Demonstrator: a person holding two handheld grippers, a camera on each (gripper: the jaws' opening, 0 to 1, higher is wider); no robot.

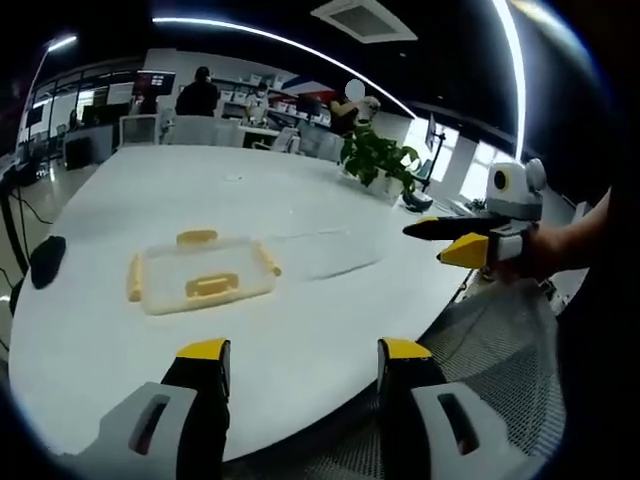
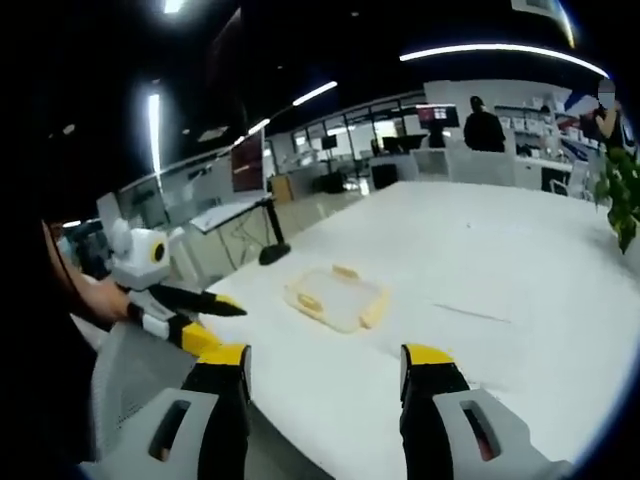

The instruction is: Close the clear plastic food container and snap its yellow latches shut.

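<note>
The container (image 1: 203,275) lies flat on the white bench (image 1: 120,340), lid on, with yellow latches (image 1: 211,285) on its sides. In the left gripper view it sits at 11 o'clock beyond the left gripper (image 1: 304,352), whose fingers are spread and empty. The right gripper (image 1: 452,240) enters at 3 o'clock, well apart from the container. In the right gripper view the container (image 2: 336,296) lies at 12 o'clock beyond the right gripper (image 2: 326,362), fingers spread and empty. A plant (image 1: 380,160) stands at the far bench edge.
</note>
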